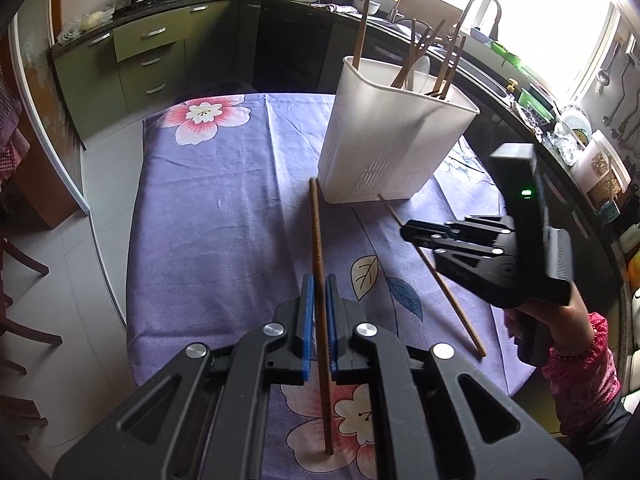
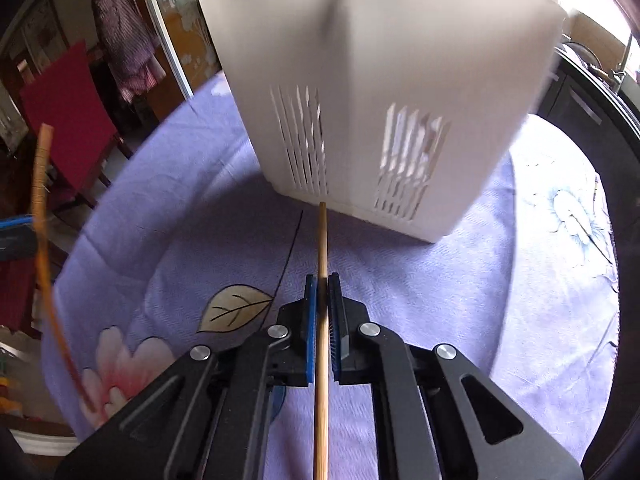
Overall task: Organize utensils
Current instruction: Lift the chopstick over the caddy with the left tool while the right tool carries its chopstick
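A kitchen table covered by a purple floral tablecloth point(image 1: 208, 208) fills both wrist views, with a white slotted plastic utensil holder point(image 1: 394, 136) standing on it at about one o'clock in the left wrist view. Several dark wooden chopsticks and what looks like a pale spoon already stand upright inside the holder. The left gripper point(image 1: 319, 320) sits at six o'clock in its own view, its blue-padded jaws closed on a dark brown chopstick point(image 1: 318, 240) that runs straight ahead toward twelve o'clock, its far tip just beside the holder's base. The right gripper point(image 2: 323, 320), held by a person in a pink sleeve, appears at three o'clock in the left view; in its own view its jaws are clamped on a light bamboo chopstick point(image 2: 322, 240) whose far tip points at twelve o'clock and is at or touching the foot of the holder. Whether either chopstick rests on the cloth or is lifted clear cannot be told. The right view is blurred by motion, and the dark chopstick shows there as a smeared streak at nine o'clock. As a judgement, both chopsticks are light, stiff and thin with a smooth finish, so they could pivot or slide between the pads; a firm pinch near mid-length, as now, should keep each steady while it is tipped upright over the holder's open top.
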Demonstrator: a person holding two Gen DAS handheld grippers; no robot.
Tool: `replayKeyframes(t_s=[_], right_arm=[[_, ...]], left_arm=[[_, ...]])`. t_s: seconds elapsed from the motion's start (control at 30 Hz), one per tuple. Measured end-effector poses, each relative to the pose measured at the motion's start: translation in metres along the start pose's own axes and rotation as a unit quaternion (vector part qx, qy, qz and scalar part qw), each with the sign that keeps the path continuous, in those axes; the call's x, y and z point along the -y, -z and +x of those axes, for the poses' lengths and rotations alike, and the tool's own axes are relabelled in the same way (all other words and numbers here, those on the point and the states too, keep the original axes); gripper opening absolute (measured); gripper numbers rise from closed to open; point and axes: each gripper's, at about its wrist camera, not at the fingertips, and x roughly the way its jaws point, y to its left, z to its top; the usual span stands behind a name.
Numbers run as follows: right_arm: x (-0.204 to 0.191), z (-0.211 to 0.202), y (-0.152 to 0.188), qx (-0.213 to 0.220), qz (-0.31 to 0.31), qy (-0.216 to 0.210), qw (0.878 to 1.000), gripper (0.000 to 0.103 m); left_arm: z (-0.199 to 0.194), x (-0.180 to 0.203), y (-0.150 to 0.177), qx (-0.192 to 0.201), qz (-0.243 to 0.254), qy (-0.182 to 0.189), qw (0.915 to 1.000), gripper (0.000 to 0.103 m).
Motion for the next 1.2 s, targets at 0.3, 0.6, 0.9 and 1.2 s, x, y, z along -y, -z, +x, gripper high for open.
replayKeyframes(t_s=[0.3, 0.6, 0.9, 1.2], right_arm=[[0.023, -0.115, 0.011, 0.114, 0.022, -0.039, 0.993, 0.006], [0.044, -0.197, 0.025, 0.174, 0.022, -0.045, 0.983, 0.006], [0.046, -0.211, 0.026, 0.177, 0.021, -0.039, 0.983, 0.006], [0.048, -0.208, 0.028, 0.174, 0.024, -0.038, 0.984, 0.006]], left_arm=[[-0.021, 0.019, -0.008, 0.023, 0.019, 0.002, 0.9996, 0.006], [0.007, 0.013, -0.014, -0.029, 0.016, -0.040, 0.9986, 0.006], [0.086, -0.015, -0.013, -0.113, -0.003, -0.076, 0.9906, 0.010], [0.117, -0.024, -0.017, -0.137, -0.011, -0.099, 0.9855, 0.010]])
